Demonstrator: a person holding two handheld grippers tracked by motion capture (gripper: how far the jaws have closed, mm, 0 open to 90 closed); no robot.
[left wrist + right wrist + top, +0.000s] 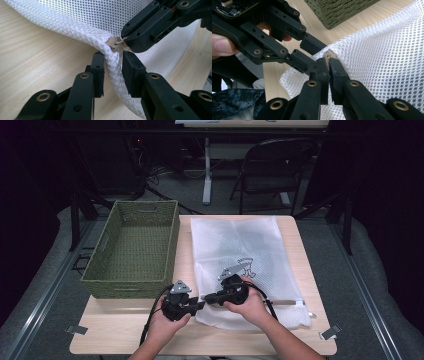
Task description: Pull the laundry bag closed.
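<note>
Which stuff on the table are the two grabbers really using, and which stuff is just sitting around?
In use:
- white mesh bag, gripped at its near left corner
- small zipper pull at that corner
- left gripper, jaws around the bag's thick edge
- right gripper, pinched on the pull

Just sitting around:
- green woven basket, left of the bag
- folding chair, behind the table

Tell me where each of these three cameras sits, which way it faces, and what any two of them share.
High view: above the person's side, looking forward and down on the table, basket and mesh bag; both forearms and hands enter from below.
Left gripper view: rides the left gripper, looking along its jaws, which straddle the bag's corner seam.
Right gripper view: rides the right gripper, jaws pinched on the zipper pull; fingers show at left.
Shared: both gripper views show that corner and the opposite gripper.
</note>
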